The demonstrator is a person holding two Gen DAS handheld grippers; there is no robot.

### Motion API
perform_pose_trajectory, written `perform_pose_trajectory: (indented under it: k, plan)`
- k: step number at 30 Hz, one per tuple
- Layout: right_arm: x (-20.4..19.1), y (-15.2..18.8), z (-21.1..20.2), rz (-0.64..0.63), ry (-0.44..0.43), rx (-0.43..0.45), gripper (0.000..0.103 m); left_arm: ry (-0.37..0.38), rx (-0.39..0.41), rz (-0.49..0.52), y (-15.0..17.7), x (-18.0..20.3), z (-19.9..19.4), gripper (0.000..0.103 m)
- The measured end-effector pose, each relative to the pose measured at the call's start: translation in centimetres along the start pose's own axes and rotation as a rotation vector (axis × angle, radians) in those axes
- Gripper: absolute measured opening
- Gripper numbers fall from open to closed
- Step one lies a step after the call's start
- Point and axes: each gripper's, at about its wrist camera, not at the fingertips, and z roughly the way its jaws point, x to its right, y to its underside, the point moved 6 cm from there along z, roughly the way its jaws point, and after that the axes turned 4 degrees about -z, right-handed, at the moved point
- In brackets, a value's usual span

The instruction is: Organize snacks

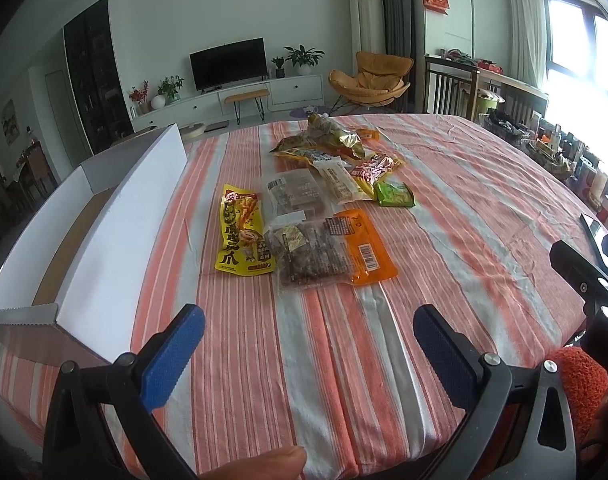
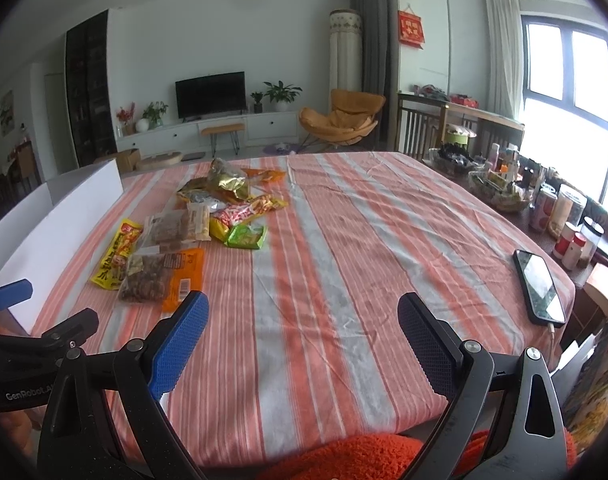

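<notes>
Nothing is picked yet: I keep both the left hand-held gripper [image 1: 309, 354] and right hand-held gripper [image 2: 302, 344] wide, empty; next I reach the yellow snack packet [image 1: 242, 236] for the white box [image 1: 104, 216] at the table's left edge.

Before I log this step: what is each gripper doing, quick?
Left gripper: open, holding nothing, above the cloth.
Right gripper: open, holding nothing, above the cloth.
</notes>
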Motion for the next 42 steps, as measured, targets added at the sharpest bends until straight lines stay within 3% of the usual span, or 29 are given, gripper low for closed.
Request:
perform_pose_trajectory:
  k: [29, 42]
  plan:
    - [0.2, 0.6, 0.4, 0.026, -0.014, -0.029, 0.097, 0.003, -0.089, -0.018, 0.4, -0.5, 1.3, 0.103]
    - [1.0, 0.5, 1.0, 0.051, -0.027, -0.081, 0.097, 0.016, -0.231, -0.039, 1.7, -1.5, 4.3, 0.103]
